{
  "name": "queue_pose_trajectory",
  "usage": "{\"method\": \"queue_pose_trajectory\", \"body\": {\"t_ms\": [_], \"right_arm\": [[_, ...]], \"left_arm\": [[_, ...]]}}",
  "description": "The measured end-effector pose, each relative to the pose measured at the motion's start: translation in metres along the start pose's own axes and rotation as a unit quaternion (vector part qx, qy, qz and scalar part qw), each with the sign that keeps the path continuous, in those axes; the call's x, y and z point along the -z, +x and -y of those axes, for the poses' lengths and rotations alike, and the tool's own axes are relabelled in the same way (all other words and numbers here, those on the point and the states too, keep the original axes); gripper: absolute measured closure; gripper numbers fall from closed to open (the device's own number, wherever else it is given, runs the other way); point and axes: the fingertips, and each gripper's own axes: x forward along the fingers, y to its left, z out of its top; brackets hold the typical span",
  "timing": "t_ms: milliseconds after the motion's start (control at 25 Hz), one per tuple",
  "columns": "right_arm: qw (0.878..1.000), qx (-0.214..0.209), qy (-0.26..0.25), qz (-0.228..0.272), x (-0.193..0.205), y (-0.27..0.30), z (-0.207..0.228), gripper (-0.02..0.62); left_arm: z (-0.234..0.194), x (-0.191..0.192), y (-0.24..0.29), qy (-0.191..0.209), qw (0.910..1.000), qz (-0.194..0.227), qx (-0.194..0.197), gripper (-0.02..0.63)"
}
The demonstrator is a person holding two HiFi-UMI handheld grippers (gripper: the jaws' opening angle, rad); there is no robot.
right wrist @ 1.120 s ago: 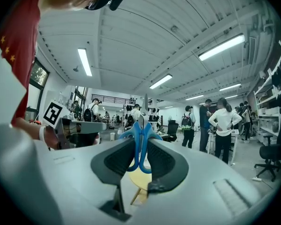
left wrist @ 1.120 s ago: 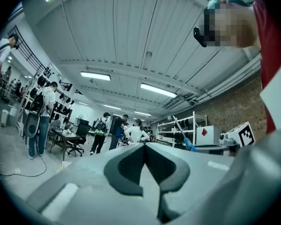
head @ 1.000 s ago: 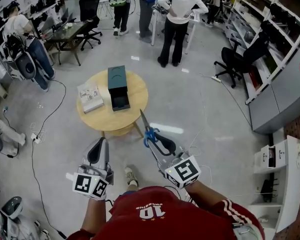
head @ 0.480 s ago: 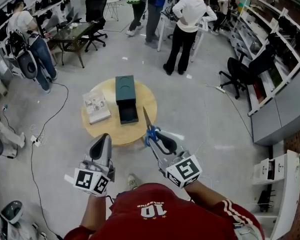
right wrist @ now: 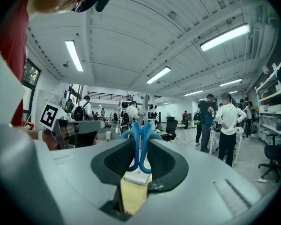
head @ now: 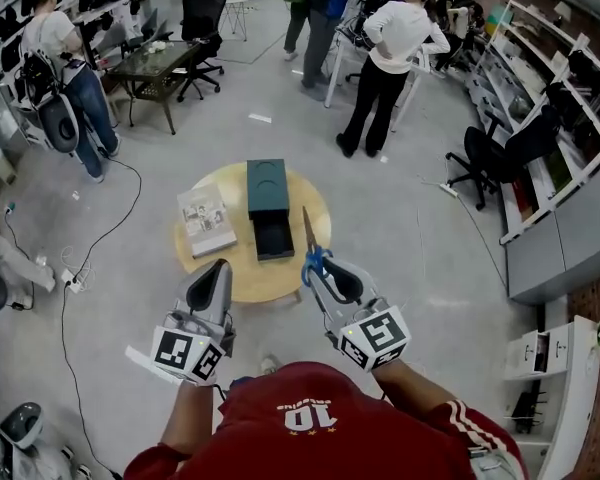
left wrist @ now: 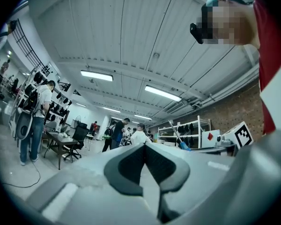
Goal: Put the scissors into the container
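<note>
I log right gripper [head: 332, 280] clamped on the blue handles of the scissors [head: 311, 253], blades toward 12 o'clock, left gripper [head: 218, 268] closed on nothing, both nearer the round table [head: 312, 200] than a second ago, blade tips now above its edge, container [head: 267, 196] at 11 o'clock of the scissors.

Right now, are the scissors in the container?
No: in the head view the right gripper holds the scissors by their blue handles, short of the container.
</note>
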Motion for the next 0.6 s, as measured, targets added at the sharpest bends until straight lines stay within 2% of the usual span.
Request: {"method": "queue_pose_trajectory", "body": {"t_ms": [240,600], "right_arm": [[1.000,0.021,0.007,-0.005,0.002,0.021,-0.002,0.503],[0.999,0.031,0.016,-0.024,0.013,0.029,-0.002,0.503]], "left_arm": [[-0.019,0.003,0.008,-0.001,0.9997,-0.008,0.024,0.604],[-0.024,0.013,0.016,-0.019,0.9989,-0.019,0.038,0.604]]}}
